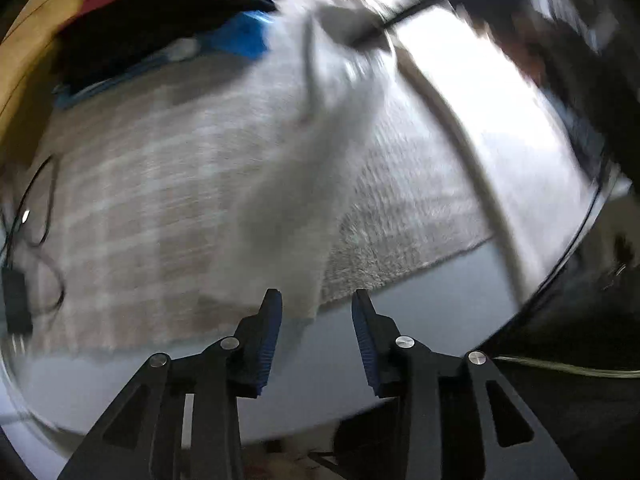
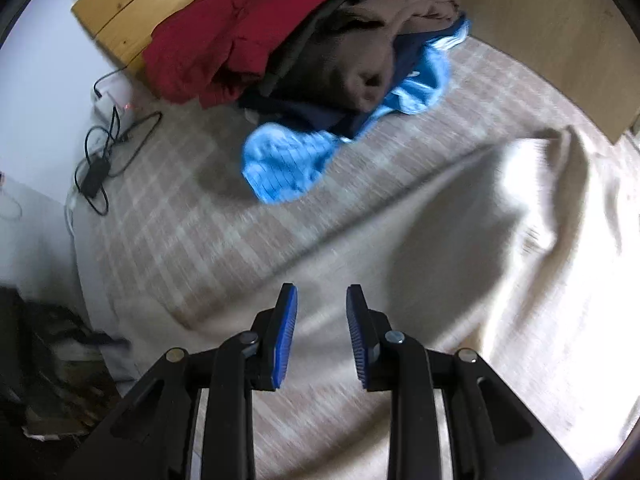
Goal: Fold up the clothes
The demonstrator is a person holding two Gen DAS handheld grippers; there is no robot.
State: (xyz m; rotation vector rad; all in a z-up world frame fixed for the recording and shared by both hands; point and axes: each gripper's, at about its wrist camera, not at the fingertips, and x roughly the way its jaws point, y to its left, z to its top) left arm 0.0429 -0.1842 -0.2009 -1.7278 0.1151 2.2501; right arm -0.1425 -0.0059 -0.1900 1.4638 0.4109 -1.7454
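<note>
A pale cream garment lies rumpled on the checked bed cover, spread to the right in the right wrist view. It shows blurred as a whitish strip in the left wrist view, running away from the fingers. My left gripper is open and empty, just above the garment's near end at the cover's edge. My right gripper is open and empty, over the garment's near left part. A pile of clothes, red, brown and blue, lies at the head of the bed.
A wooden headboard stands behind the pile. Black cables and a charger lie at the bed's left side by the wall. The same pile and a cable show in the left wrist view. Dark furniture stands to the right.
</note>
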